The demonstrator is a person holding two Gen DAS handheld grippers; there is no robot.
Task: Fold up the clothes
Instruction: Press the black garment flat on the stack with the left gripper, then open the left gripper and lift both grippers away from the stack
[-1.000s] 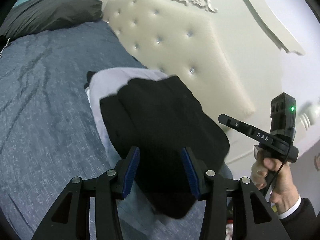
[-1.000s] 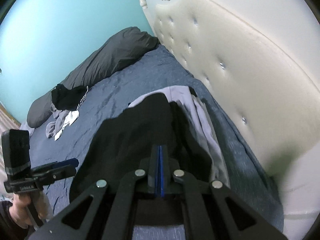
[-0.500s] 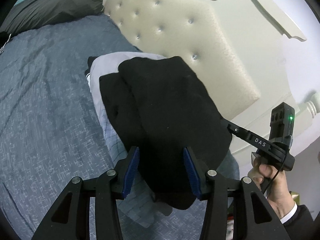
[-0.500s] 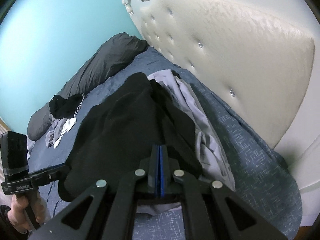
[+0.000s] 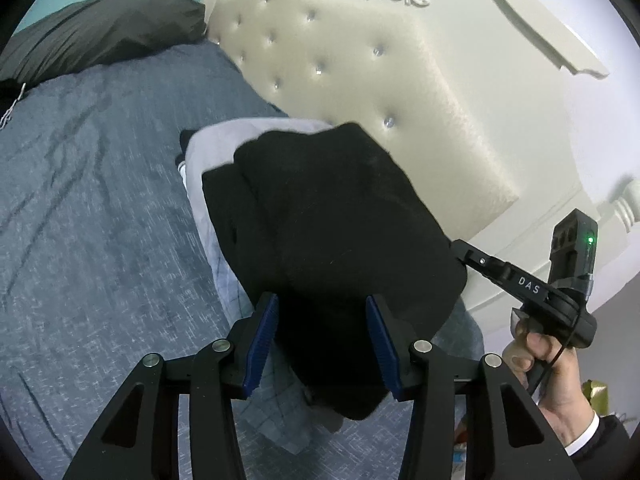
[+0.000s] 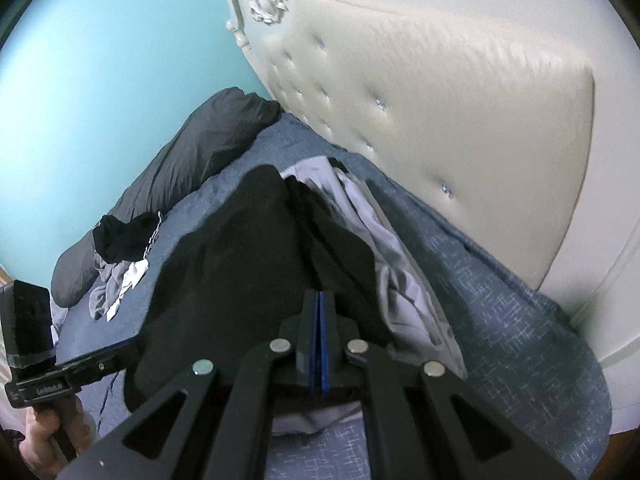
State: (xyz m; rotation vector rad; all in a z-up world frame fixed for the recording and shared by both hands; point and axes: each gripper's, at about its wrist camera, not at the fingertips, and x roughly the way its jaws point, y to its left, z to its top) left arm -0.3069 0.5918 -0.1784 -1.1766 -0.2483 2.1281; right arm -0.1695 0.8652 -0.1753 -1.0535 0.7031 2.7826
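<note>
Step in hand: placing a folded black garment (image 5: 336, 236) on the pile of folded clothes, by my reading.
Black garment: lies on a pale grey garment (image 6: 384, 256) near the headboard edge of the bed (image 5: 92, 216), toward the corner on the person's side.
Left gripper (image 5: 322, 340): jaws apart over the garment's near end; the blue pads (image 5: 262, 344) press on nothing.
Right gripper (image 6: 319, 336): jaws fully together; its tip meets the garment's right edge in the left wrist view, but no cloth shows between the pads.
Unfolded clothes (image 6: 120, 264): heaped by the dark pillow (image 6: 180, 176), well apart from the pile.
Headboard (image 5: 360, 92): just beside the pile.
Next move: likely draw both grippers clear without dragging the fold open, then fetch an item from the heap.
</note>
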